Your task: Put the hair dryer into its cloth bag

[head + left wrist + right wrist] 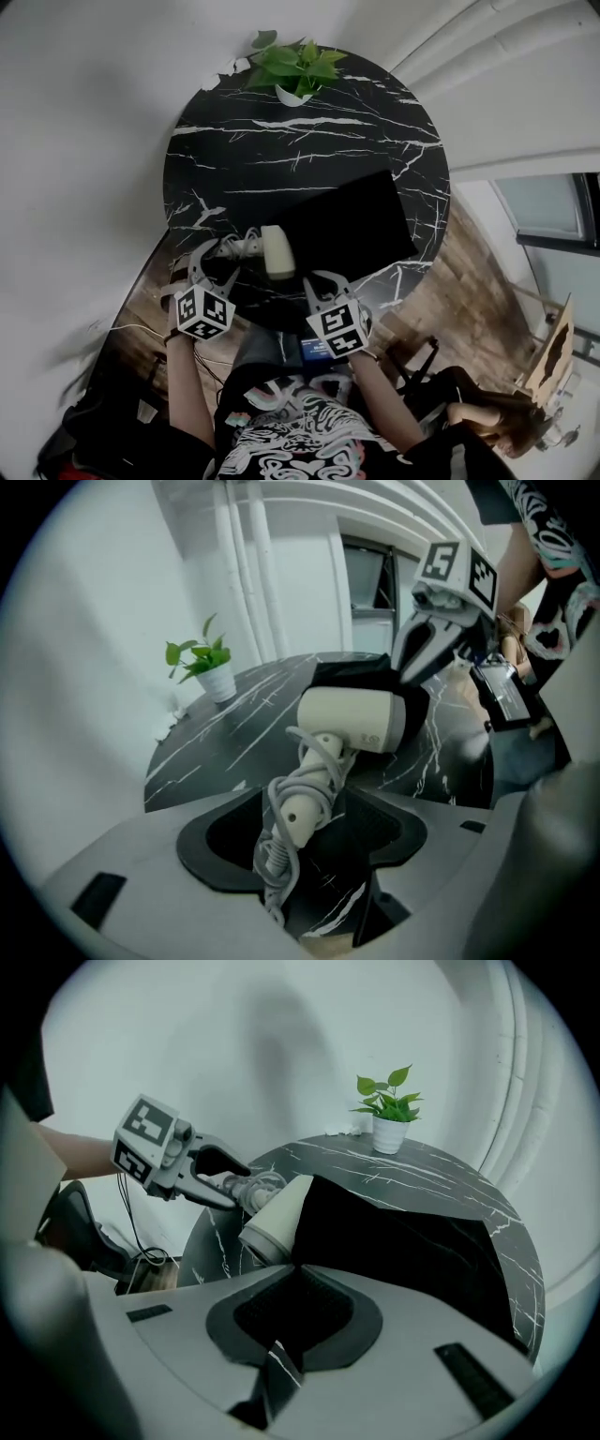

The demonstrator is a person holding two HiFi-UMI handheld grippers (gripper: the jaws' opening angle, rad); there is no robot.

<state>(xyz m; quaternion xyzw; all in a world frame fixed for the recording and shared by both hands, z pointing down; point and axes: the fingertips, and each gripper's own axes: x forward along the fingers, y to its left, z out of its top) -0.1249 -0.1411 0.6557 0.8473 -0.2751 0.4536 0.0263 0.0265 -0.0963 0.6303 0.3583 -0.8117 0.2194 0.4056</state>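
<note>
One hair dryer (361,719) lies barrel-first toward the cloth bag (403,1241), left tongs (305,813) apart astride its handle, right tongs (292,1274) pinching the bag's edge.

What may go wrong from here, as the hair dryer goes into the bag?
The left gripper stands open around the handle of the hair dryer, wrapped in cord; closing on loose cord may slip.
The right gripper pinches only an edge of the cloth bag; the mouth may stay shut.

Hair dryer (277,251) on the table (281,141), at the cloth bag (347,225) left side; plant (295,66) at far edge.
</note>
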